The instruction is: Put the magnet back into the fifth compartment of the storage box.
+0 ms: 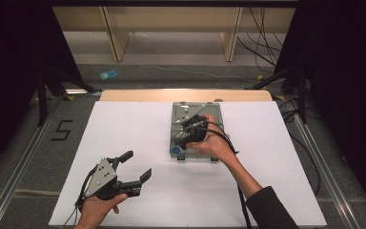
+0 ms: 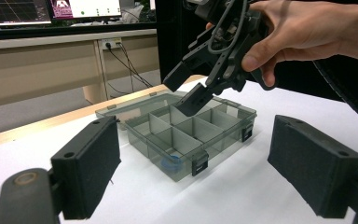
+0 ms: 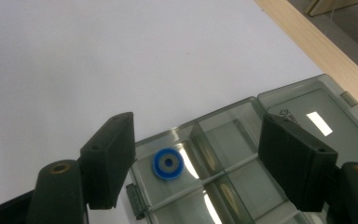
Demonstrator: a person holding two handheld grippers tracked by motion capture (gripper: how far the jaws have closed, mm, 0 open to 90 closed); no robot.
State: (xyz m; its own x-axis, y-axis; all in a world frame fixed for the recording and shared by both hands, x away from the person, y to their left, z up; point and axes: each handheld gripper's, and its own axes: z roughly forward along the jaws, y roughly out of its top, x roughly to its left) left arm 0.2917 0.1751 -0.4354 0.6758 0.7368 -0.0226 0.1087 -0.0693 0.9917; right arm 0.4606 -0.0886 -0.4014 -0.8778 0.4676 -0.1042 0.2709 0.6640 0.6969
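A blue ring (image 3: pixel 168 164) with a dark hole lies flat on the floor of a corner compartment of the clear grey compartment box (image 1: pixel 178 119). In the high view it shows as a blue spot at the near left corner of that box (image 1: pixel 176 150), and in the left gripper view it sits low behind the box's front wall, beside a dark latch (image 2: pixel 171 163). Nothing touches the ring — it lies free in its cell.

The box stands open on the white table sheet (image 1: pixel 138 124), its lid (image 3: pixel 317 109) folded back flat toward the far wooden edge of the table (image 1: pixel 124 95). Thin partitions split the tray into several cells.

The right gripper (image 2: pixel 189 88) hangs just above the box, tilted down toward the middle cells, held in the person's right hand (image 1: pixel 213 142). Its jaws stand wide apart with nothing between the pads; in the right gripper view the ring shows in the gap between them, well below.

The left gripper (image 1: pixel 136 165) rests low over the sheet near the front left, well apart from the box, in the person's left hand (image 1: pixel 96 209). Its jaws are spread wide too, holding nothing, and they point toward the box
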